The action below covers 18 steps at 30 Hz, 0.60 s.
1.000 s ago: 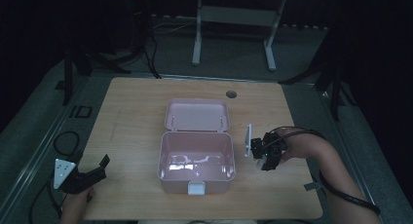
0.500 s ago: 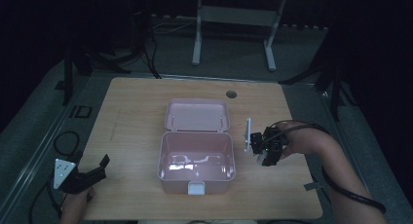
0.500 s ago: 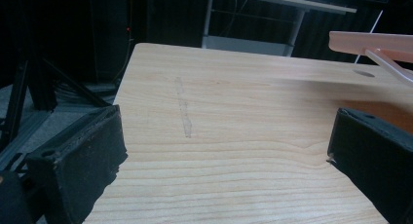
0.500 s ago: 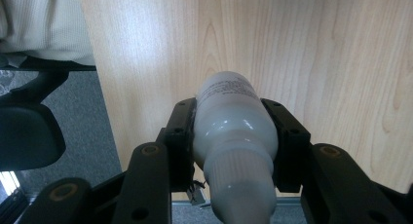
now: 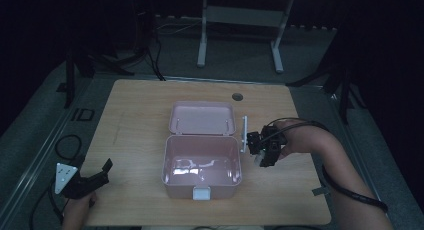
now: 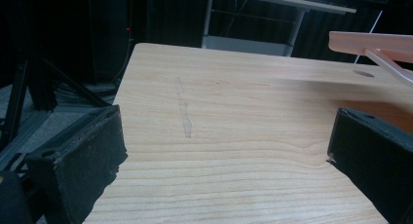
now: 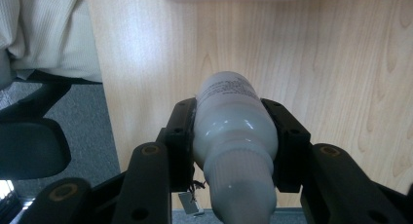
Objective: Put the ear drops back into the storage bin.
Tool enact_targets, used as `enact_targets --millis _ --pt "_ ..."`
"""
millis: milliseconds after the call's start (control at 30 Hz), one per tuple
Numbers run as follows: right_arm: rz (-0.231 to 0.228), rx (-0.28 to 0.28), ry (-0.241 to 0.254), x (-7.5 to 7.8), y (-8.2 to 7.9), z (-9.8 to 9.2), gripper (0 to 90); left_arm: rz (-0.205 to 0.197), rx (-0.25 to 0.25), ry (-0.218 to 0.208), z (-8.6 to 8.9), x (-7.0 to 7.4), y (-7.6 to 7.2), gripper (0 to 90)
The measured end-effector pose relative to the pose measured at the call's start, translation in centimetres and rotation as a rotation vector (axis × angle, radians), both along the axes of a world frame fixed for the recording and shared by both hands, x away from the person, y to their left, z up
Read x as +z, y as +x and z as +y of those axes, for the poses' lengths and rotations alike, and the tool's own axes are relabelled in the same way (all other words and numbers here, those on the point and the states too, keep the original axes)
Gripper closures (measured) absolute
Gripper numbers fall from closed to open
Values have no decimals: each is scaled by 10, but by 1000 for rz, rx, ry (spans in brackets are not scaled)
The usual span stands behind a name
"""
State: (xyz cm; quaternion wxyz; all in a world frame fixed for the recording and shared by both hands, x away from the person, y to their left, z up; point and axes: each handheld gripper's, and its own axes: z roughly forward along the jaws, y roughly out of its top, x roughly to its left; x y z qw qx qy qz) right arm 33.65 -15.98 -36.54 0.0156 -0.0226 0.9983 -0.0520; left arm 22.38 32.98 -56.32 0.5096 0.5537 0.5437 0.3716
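Note:
A pink box (image 5: pixel 166 160) stands open in the middle of the table, its lid (image 5: pixel 202 118) laid back behind it and its inside bare. Just right of the box, my right gripper (image 5: pixel 262 151) hangs above the table, shut on a white bottle (image 5: pixel 258 160). In the right gripper view the jaws clamp the bottle (image 7: pixel 229 97) across its body, with its cap end toward the camera and the right gripper (image 7: pixel 234 136) over the wood. My left gripper (image 5: pixel 104 172) rests at the table's front left corner, open, with nothing between its jaws (image 6: pixel 229 156).
The wooden table (image 5: pixel 135 120) has a round cable hole (image 5: pixel 237 96) at the back. An edge of the pink lid (image 6: pixel 370 41) shows in the left gripper view. Beyond the table stand a white frame (image 5: pixel 240 20), dark stands and cables. A chair (image 7: pixel 29 141) sits by the table's edge.
My right gripper, with the white bottle in it, has moved left toward the box and risen a little. The left gripper has stayed put.

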Motion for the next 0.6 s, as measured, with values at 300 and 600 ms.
enact_targets --millis 300,600 --pt "7 8 -2 3 3 17 598 -2 -2 -1 0 0 0 5" --pt "9 50 -2 7 1 38 598 -2 -3 0 0 0 0 5"
